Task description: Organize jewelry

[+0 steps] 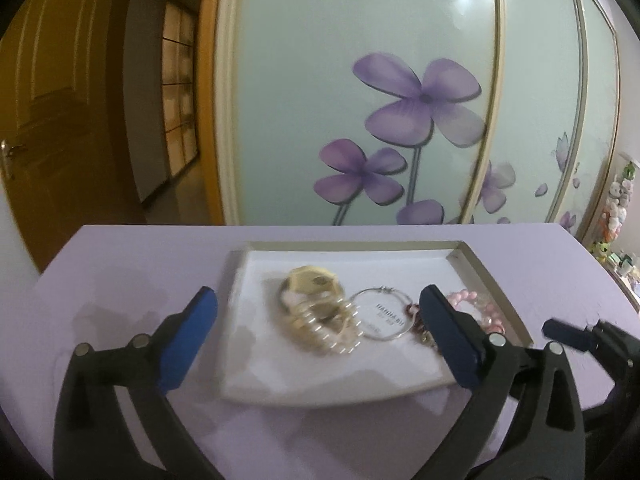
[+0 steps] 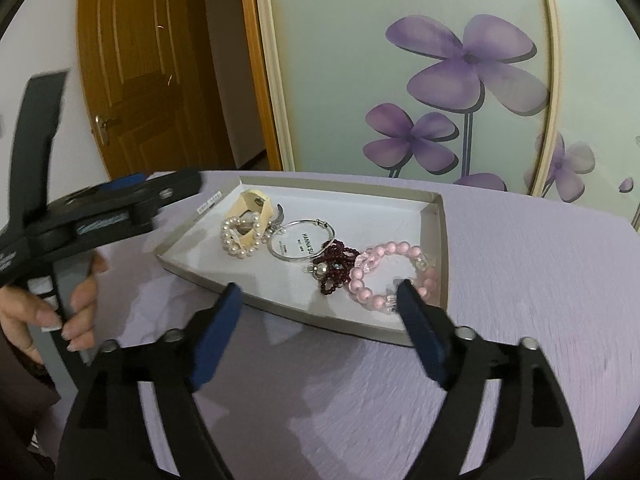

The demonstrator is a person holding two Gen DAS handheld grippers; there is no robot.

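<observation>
Right claw [image 2: 320,296]: nearest the lens in the right wrist view; fingers spread wide with nothing between them, tips poised at the near rim of the tray.
Left claw [image 1: 318,306]: fingers spread wide and empty, raised above the near part of the tray; seen from the right wrist view it sits at the left, gripped by a person's hand [image 2: 60,304].
Desk [image 2: 520,280]: lilac top, bare to the right of the tray and in front of it, giving free room on those sides; its far edge runs just behind the tray.
Tray [image 2: 438,240]: shallow grey-rimmed box lid with a white floor, lying flat on the desk; low walls all round.
Pink bead bracelet [image 2: 384,276]: in the tray's near right corner, close to the right wall.
Dark red bead bracelet [image 2: 334,266]: touching the pink one on its left.
Silver bangle [image 2: 302,240]: mid-tray, flat, touching the dark red beads.
Pearl bracelet [image 2: 240,236]: left of the bangle, lying against the gold cuff [image 2: 250,210] at the far left.
Far floor of the tray: bare white.
Wardrobe door [image 2: 400,80]: beyond the desk, pale glass with purple flowers.
Wooden door [image 2: 132,80]: far left.
</observation>
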